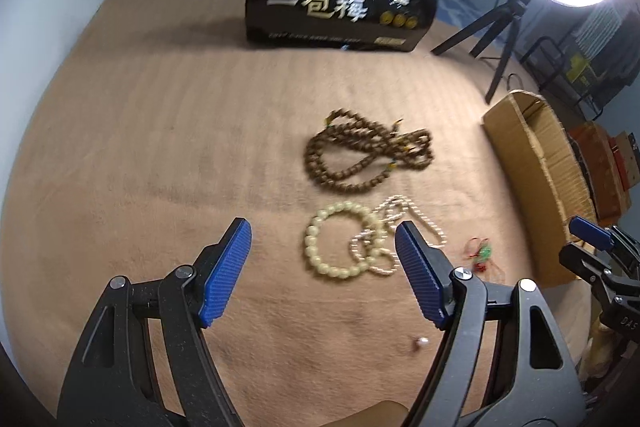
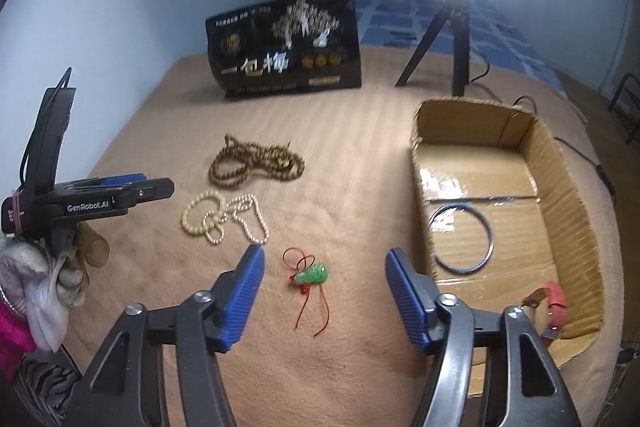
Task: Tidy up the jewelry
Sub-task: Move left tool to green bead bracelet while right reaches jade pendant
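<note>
Tan blanket (image 2: 360, 155) covers the surface, and most of the jewelry sits loose on it. Brown wooden bead strand (image 1: 366, 155) is piled furthest out, then the cream bead bracelet (image 1: 334, 243) tangled up with a thin pearl necklace (image 2: 250, 221), and nearest the cardboard box (image 2: 568, 195) a green pendant on red cord (image 2: 312, 274). Box already has a metal bangle (image 2: 464, 237) and something pink-red (image 2: 555, 301) inside, so I'd say sorting is partway done, with several pieces left

Right gripper (image 2: 325, 293) hangs with jaws spread wide and holding nothing, with the pendant lying right between its fingers in its own view, so that looks like the next pick. Left gripper (image 1: 322, 275) is also wide and empty, aimed at the cream bracelet. One stray pearl (image 1: 422, 343) sits close in front of it

Next move probably needs the right one to drop straight down and pinch the green body, not the cord, since the cord is thin and floppy and lies flat on the fuzzy fabric
</note>
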{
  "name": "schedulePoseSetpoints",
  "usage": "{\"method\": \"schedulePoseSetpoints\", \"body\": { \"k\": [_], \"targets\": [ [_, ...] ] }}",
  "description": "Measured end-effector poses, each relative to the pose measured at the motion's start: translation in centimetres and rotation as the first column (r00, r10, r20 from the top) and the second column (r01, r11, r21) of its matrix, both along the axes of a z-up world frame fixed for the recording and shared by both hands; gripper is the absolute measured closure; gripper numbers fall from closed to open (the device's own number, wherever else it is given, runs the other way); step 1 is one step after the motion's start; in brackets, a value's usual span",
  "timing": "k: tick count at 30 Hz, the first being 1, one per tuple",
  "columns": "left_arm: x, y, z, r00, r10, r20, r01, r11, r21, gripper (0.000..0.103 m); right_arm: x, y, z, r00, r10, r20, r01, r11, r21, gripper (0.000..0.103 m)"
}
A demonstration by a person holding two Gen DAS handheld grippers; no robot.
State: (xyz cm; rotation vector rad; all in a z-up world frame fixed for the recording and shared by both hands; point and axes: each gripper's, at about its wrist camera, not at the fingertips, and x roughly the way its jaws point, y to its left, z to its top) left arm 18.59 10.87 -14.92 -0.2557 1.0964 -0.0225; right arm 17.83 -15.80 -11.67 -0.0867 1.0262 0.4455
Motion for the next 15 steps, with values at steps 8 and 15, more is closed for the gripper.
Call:
{"method": "schedulePoseSetpoints", "body": {
  "k": [8,15],
  "targets": [
    [0.8,0.7,-2.9,0.997,0.003,-0.074,-0.005,1.000,-0.031,0.053,0.5,1.0,-2.0,0.997,0.024,-0.074,-0.023,1.000,0.011,0.062],
    [1.2,0.9,-4.5,0.994,0.005,-0.107,-0.010,0.999,-0.044,0.060,0.9,2.4,-3.7,0.993,0.049,-0.109,-0.052,0.998,-0.020,0.063]
  ]
}}
